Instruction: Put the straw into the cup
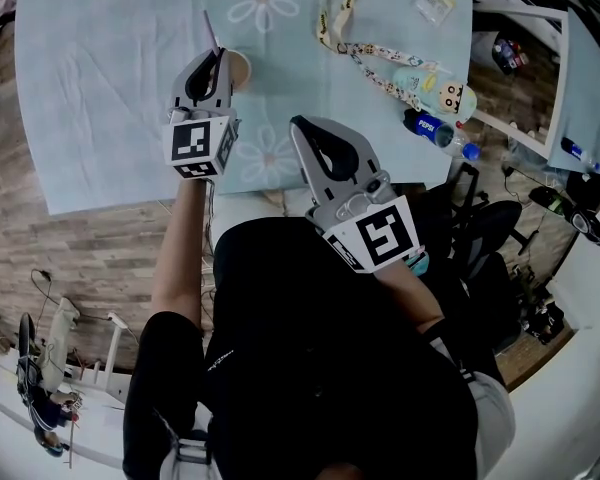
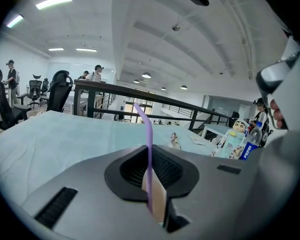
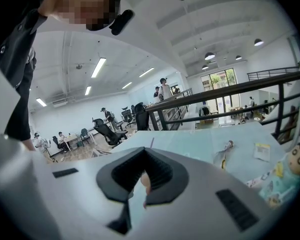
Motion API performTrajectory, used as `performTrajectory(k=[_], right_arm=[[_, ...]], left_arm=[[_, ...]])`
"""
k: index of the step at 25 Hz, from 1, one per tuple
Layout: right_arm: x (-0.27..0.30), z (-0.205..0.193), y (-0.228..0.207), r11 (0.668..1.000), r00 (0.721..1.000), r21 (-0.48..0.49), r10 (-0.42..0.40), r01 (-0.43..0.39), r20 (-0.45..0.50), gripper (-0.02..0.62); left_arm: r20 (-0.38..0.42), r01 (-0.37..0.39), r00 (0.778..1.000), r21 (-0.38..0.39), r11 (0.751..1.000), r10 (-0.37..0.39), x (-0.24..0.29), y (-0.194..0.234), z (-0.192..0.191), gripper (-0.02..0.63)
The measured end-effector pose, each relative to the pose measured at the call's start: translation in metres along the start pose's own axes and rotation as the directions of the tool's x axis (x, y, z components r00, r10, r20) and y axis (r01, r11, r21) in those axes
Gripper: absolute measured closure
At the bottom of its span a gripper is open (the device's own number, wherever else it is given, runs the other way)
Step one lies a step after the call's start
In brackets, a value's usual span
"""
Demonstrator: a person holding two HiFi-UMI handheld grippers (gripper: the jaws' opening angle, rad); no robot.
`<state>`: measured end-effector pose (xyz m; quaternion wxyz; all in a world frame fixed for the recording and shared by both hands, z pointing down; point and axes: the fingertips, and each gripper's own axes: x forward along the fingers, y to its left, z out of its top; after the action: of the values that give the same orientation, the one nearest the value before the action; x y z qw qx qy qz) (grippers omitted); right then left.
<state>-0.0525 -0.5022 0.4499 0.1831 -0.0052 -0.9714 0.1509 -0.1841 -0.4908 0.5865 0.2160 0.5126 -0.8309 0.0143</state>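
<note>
In the head view my left gripper [image 1: 219, 56] is shut on a thin purple straw [image 1: 210, 30], which sticks up and away from its tips. A tan paper cup [image 1: 240, 68] stands on the pale blue tablecloth [image 1: 100, 88], right beside those tips. In the left gripper view the straw [image 2: 149, 134] runs down between the closed jaws of the left gripper [image 2: 146, 151], with the cup [image 2: 159, 201] showing below. Whether the straw's lower end is inside the cup is hidden. My right gripper [image 1: 297, 125] hovers near the table's front edge, shut and holding nothing. In the right gripper view, the right gripper [image 3: 144, 151] frames the cup [image 3: 146, 181].
A patterned lanyard [image 1: 360, 43], a cartoon-figure container [image 1: 435, 88], a Pepsi bottle [image 1: 435, 130] and a small packet [image 1: 435, 0] lie on the table's right side. Office chairs [image 1: 480, 228] stand right of the table. A wooden floor lies to the left.
</note>
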Motion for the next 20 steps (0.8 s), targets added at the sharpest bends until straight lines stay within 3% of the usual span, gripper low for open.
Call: performTrajectory(k=[3, 10, 20], right_arm=[[-0.001, 0.0, -0.002, 1.0, 1.0, -0.002, -0.004, 0.004, 0.001, 0.586], [-0.003, 0.004, -0.006, 1.0, 1.0, 0.003, -0.022, 0.022, 0.015, 0.587], [-0.002, 0.003, -0.003, 0.999, 0.999, 0.008, -0.034, 0.034, 0.013, 0.588]], left_arm=[[0.001, -0.012, 1.0, -0.021, 1.0, 0.012, 0.001, 0.004, 0.0, 0.575], [-0.025, -0.033, 0.999, 0.044, 0.998, 0.034, 0.005, 0.005, -0.001, 0.574], [-0.061, -0.023, 0.998, 0.072, 0.997, 0.028, 0.012, 0.008, -0.011, 0.535]])
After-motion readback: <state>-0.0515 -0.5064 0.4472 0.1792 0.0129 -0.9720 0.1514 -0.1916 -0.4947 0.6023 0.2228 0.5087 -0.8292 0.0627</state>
